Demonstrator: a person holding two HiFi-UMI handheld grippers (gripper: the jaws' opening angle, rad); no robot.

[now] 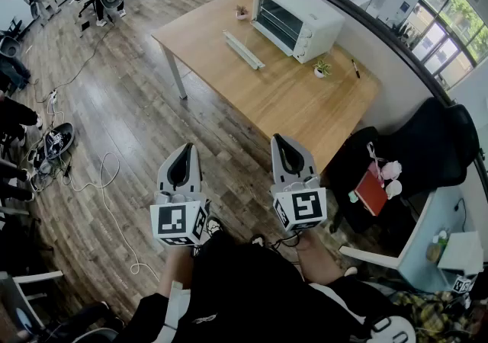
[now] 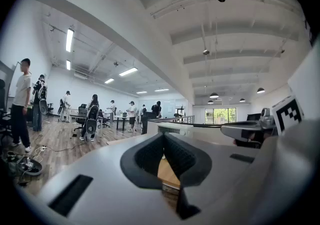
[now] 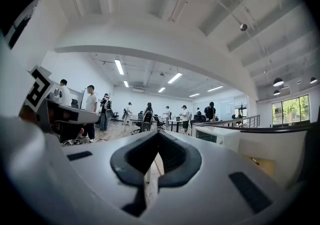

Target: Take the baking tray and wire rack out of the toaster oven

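Note:
A white toaster oven [image 1: 297, 20] stands at the far end of a wooden table [image 1: 290, 97], its glass door closed. What lies inside is too small to tell. Both grippers hang level over the floor in front of the table, well short of the oven. My left gripper [image 1: 185, 149] is shut with nothing in it, and so is my right gripper [image 1: 282, 142]. In the left gripper view the closed jaws [image 2: 162, 136] point toward the oven [image 2: 175, 128]. In the right gripper view the gripper [image 3: 159, 134] is shut too, with the oven [image 3: 217, 136] off to its right.
On the table lie a long pale flat strip [image 1: 244, 49], a small potted plant [image 1: 322, 68] and a pen [image 1: 355, 68]. A black chair [image 1: 435, 143] and a red book [image 1: 372, 190] are at the right. Cables [image 1: 107, 197] trail over the wooden floor; people stand far back.

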